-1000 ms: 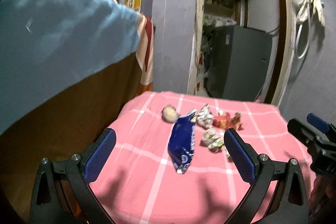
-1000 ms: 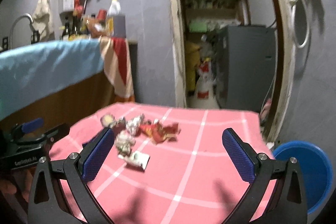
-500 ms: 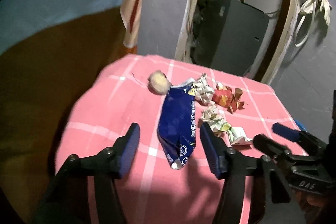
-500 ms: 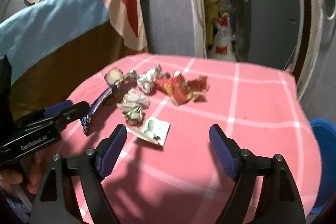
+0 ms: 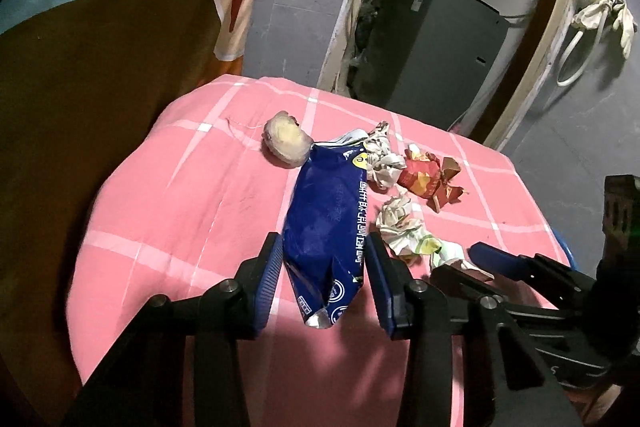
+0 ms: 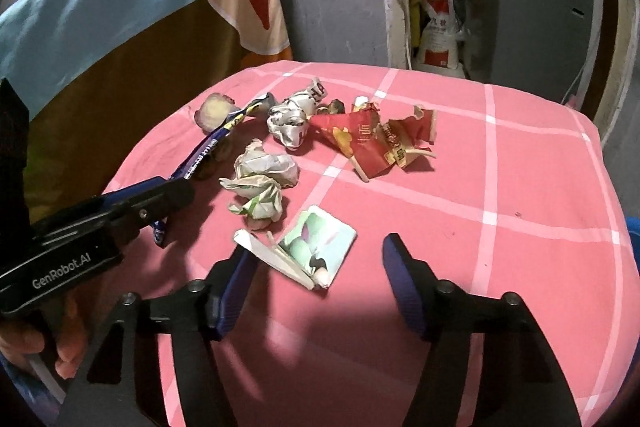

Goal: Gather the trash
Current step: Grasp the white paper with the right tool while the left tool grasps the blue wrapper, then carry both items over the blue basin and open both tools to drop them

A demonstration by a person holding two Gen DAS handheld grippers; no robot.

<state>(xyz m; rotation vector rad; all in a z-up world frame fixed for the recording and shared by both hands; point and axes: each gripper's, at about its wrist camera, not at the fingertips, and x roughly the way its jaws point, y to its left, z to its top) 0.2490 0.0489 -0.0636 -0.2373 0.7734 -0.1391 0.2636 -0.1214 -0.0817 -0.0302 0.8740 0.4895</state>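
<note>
The left gripper stood narrowed around the lower end of the blue snack wrapper lying on the pink checked cloth, seemingly not yet pinching it, a light, crinkly, slippery film best gripped mid-width, while the right gripper hung wide open over a small green-printed packet.

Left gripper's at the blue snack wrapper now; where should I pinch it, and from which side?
Pinch the blue wrapper near its narrow near end, coming from above across its width. It lies flat and lengthwise, and the left gripper already straddles that end, fingers open on either side.
</note>
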